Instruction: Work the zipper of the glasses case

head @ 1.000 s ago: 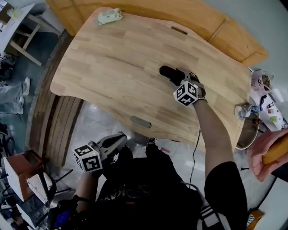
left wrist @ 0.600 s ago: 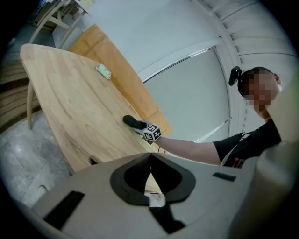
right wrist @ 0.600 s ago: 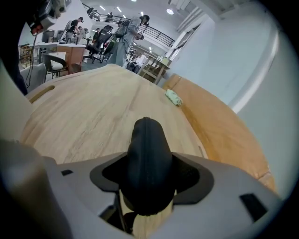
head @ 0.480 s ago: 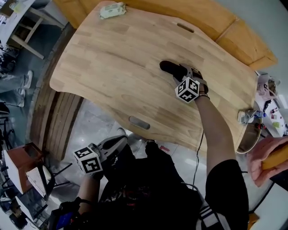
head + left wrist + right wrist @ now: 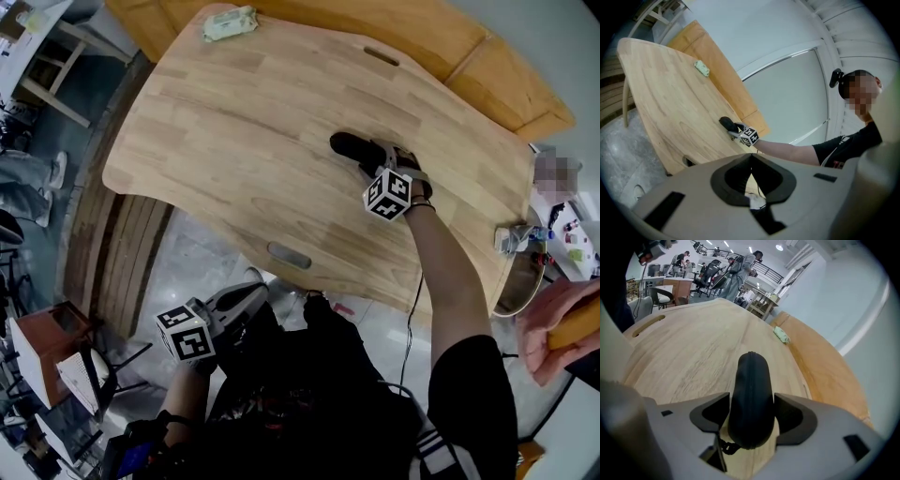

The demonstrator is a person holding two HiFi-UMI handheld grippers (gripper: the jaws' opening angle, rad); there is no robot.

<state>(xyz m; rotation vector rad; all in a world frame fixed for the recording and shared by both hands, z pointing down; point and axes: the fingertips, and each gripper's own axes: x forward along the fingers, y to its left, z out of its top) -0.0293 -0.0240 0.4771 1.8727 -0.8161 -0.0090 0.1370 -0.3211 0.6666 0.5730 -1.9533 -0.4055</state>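
Head view first: the black oval soft-shell glasses case is lying on the light wooden table, right of the middle. Its long axis is running diagonally, with one rounded end pointing far-left and the other end sitting inside the right gripper. The left gripper is hanging below the near edge of the table, well apart from the case and not joining in.

Left gripper view: that claw is sitting pinched fully together with nothing in it. It's looking across the table at the case and the other gripper from the near-left side.

Right gripper view: this claw is standing wide, and its two pads are pressing on either side of the case's near end, so I'm reading it as a hold on the case body. From here the case is pointing straight away along the gripper, far end aimed at the far side of the table. The zipper seam is facing up and running down the middle of it, and it's looking closed all the way as far as I can see. The little dark zipper pull is dangling at the near end, with nothing gripping it.

So I'm guessing the job is barely starting: the case is being steadied, and the actual zipper work is all left to do.
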